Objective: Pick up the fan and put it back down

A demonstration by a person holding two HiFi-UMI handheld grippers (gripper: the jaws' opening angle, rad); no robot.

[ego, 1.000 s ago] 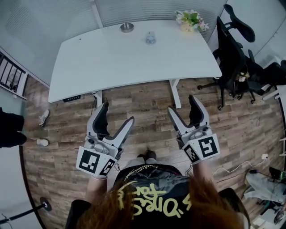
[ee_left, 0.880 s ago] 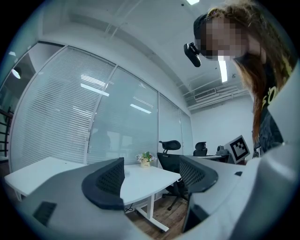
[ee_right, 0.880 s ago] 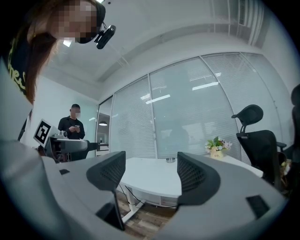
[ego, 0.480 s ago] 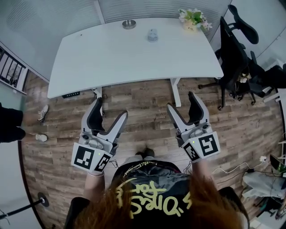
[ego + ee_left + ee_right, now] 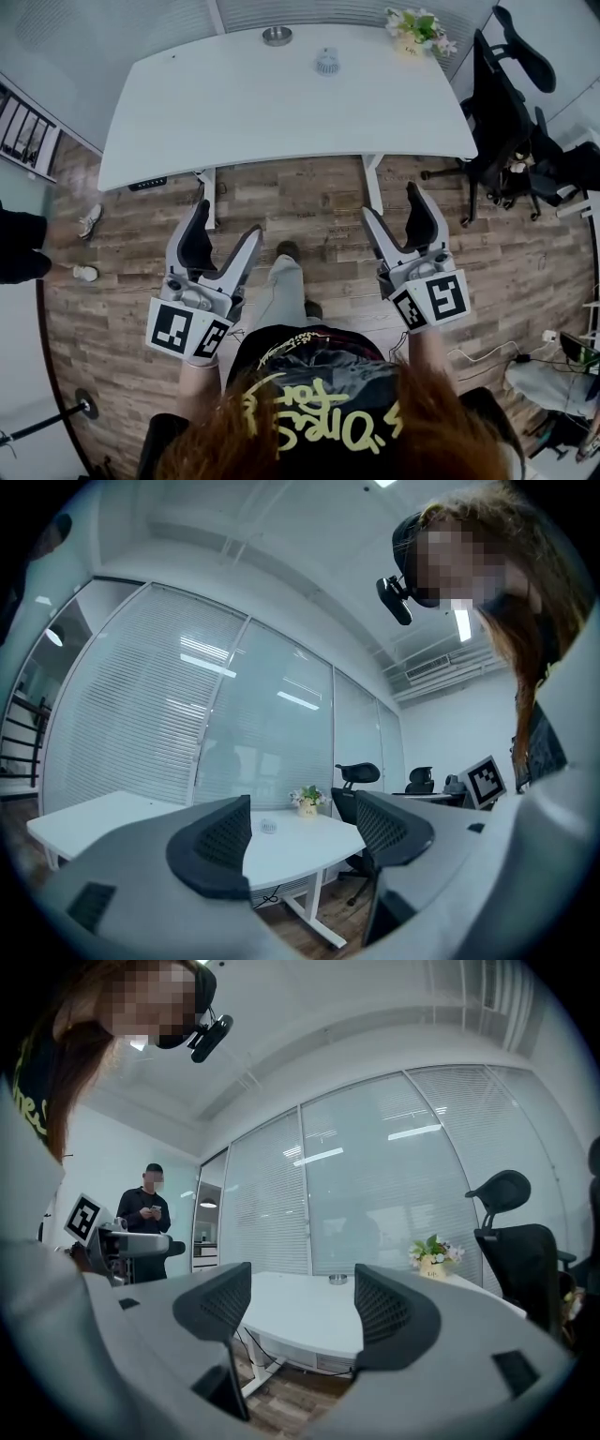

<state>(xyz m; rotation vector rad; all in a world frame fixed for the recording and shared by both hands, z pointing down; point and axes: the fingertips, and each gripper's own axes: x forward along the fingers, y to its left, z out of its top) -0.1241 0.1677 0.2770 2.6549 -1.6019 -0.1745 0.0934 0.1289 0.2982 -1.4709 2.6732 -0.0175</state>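
I stood well back from the table (image 5: 281,112), with both tools held level over the wooden floor. The left tool (image 5: 227,221) and right tool (image 5: 392,202) each had their jaws spread with nothing between them. The fan (image 5: 326,62) sat near the table's far edge, between a metal bowl (image 5: 277,36) and a pot of flowers (image 5: 417,26), well apart from either tool.

I judged that the step in hand was the approach. To do it well, I needed to step right up to the table and reach across it. I also needed to keep one tool spread and bring it level onto the fan's body, clear of the bowl.

The head view gave the layout of the whole table and both tools. Only the left gripper view framed the fan between its jaws, small and distant. The right gripper view showed the bowl and flowers, but I could not find the fan there. It alone showed a person in dark clothes (image 5: 148,1206) standing off to the side.
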